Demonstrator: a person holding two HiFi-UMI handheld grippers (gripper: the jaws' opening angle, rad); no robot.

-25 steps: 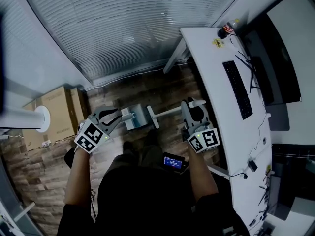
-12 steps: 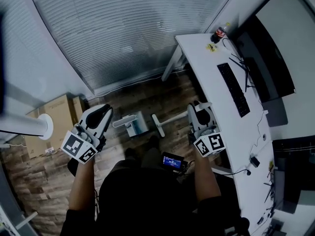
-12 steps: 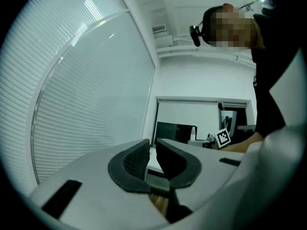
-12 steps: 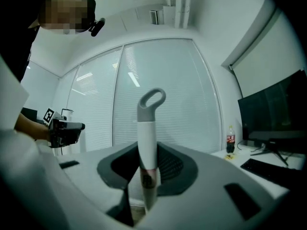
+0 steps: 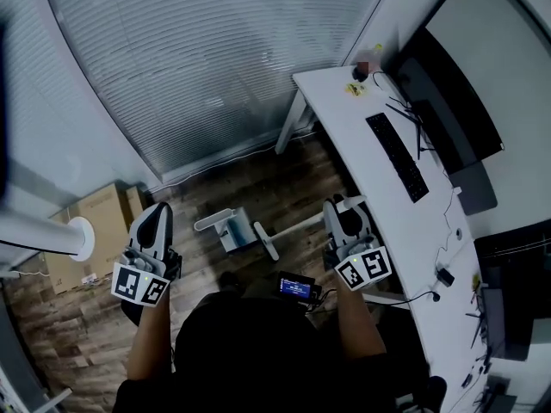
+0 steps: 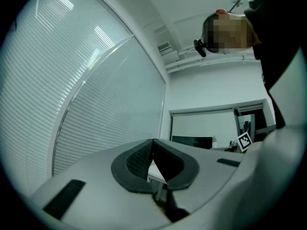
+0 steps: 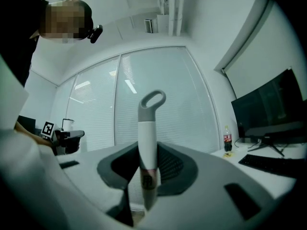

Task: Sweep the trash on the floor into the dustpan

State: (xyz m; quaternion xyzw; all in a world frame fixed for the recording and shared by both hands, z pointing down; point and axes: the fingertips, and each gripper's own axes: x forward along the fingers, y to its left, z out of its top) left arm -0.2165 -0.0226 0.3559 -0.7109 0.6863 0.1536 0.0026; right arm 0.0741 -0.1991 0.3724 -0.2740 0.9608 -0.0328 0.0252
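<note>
My left gripper (image 5: 158,211) hangs over the wooden floor at the left, away from the dustpan. Its jaws have just closed and its pads (image 6: 139,159) meet with nothing between them. The grey and white dustpan (image 5: 231,228) sits on the floor in the middle, its handle pointing left. My right gripper (image 5: 345,206) is shut on the white broom handle (image 7: 147,145), which has a grey loop at its end. In the head view the broom (image 5: 293,223) slants from that gripper down-left to its head beside the dustpan. No trash can be made out.
A white desk (image 5: 349,114) runs along the right with a keyboard (image 5: 394,156), a monitor (image 5: 448,101) and a bottle (image 5: 362,69). Cardboard boxes (image 5: 99,222) and a white post (image 5: 76,237) stand at the left. Window blinds (image 5: 215,58) close the far side.
My left gripper has come off the dustpan handle, swung up and to the left, and closed empty. The dustpan stays on the floor. The right gripper keeps its hold on the broom.
</note>
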